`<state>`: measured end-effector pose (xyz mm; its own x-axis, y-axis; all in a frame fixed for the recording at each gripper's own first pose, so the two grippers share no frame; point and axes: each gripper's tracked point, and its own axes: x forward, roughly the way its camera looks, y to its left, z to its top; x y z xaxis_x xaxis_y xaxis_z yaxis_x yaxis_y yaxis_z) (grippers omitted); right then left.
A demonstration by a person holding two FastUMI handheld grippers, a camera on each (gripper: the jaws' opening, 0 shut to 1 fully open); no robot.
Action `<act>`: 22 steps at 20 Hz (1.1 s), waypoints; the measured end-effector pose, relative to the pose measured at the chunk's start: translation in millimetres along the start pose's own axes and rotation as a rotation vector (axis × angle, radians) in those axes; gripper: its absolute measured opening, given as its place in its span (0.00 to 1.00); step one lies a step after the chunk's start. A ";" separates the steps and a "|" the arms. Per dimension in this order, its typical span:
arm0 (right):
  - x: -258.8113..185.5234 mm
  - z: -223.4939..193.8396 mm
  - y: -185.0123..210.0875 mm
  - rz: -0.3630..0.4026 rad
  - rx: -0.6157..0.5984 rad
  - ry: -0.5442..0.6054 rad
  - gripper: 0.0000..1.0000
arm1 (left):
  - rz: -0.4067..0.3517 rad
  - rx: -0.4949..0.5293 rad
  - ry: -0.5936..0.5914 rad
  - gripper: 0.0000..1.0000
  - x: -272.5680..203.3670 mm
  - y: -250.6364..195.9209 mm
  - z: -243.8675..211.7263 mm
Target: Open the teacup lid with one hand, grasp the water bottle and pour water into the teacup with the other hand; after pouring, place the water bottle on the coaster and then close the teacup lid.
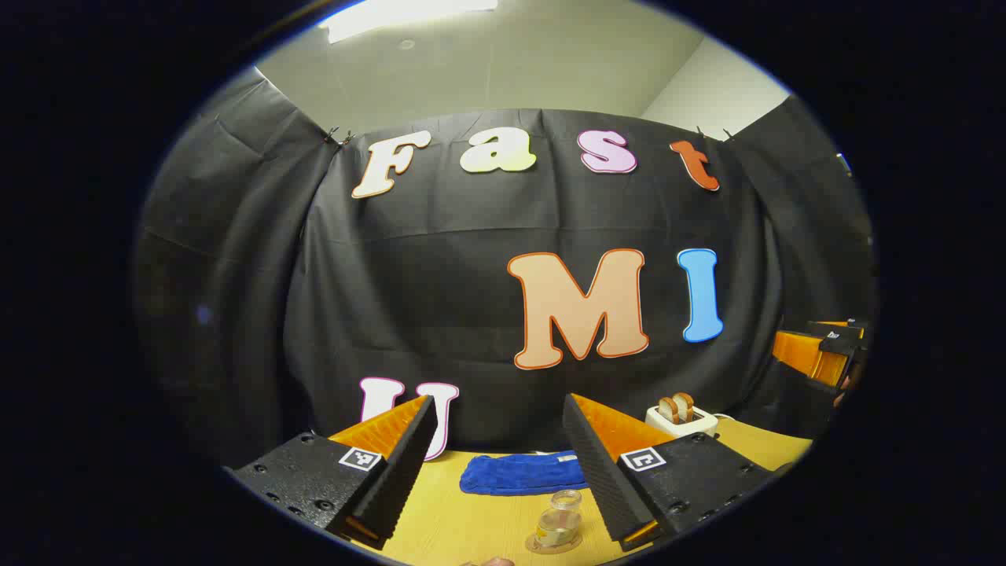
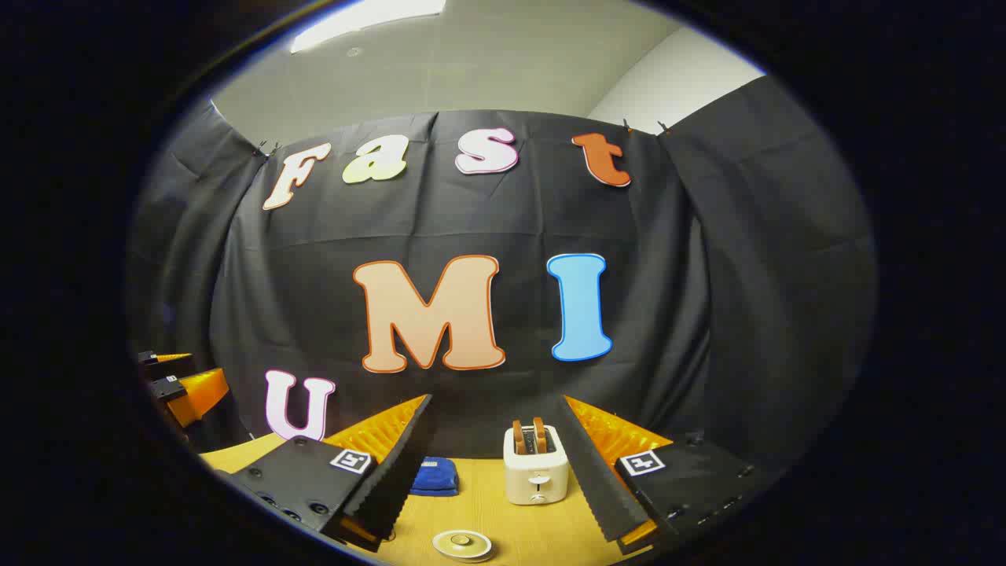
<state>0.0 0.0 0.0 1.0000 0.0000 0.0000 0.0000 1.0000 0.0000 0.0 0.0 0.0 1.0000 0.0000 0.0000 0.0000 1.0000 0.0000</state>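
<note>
Left gripper (image 1: 500, 464) held above the wooden table (image 1: 440, 527), fingers spread wide, gripping nothing. Between its fingers, near on the table: clear water bottle (image 1: 559, 520) standing upright on a round coaster (image 1: 553, 544). Farther off: blue cloth (image 1: 523, 472); to the far right, white toaster (image 1: 681, 419) with bread in its slots. Right gripper (image 2: 498, 464) likewise spread wide and empty. Near, between its fingers: round teacup lid (image 2: 462, 544), seen from above, cup beneath not discernible. Toaster directly beyond it.

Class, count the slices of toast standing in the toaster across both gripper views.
2: both slices stand side by side in the slots of the toaster on the table's far side, near the cloth wall.
</note>
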 end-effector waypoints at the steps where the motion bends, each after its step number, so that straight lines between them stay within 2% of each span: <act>1: 0.9 -1.7 1.4 0.001 -0.009 0.002 0.92 | 0.002 0.004 -0.001 0.94 0.9 0.1 -0.7; 2: 0.9 -3.9 3.1 0.007 -0.014 0.004 0.98 | 0.003 0.005 -0.003 0.92 1.8 0.8 -0.6; 4: -0.1 -6.6 7.1 0.017 -0.021 0.007 1.00 | 0.002 -0.004 0.002 0.94 1.6 1.0 -3.6; 8: 0.3 -15.1 9.6 0.025 -0.030 0.030 0.98 | 0.006 -0.010 0.021 0.93 0.1 3.2 -8.8; 16: 0.7 -35.4 19.5 0.053 -0.060 0.071 1.00 | -0.007 0.005 0.002 0.94 -2.5 -0.3 -0.9; 21: 1.7 -44.1 24.3 0.065 -0.077 0.083 0.98 | -0.001 -0.007 0.003 0.94 -4.6 1.8 -1.4; 22: 1.0 -48.8 24.1 0.064 -0.080 0.089 1.00 | 0.003 -0.007 0.003 0.94 -4.2 4.2 -1.3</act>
<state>1.0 24.1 -48.8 0.9940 0.0600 -0.0914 -0.0671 0.9948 -0.0768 -4.2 4.2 -1.3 1.0000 0.0032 -0.0025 -0.0032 1.0000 -0.0068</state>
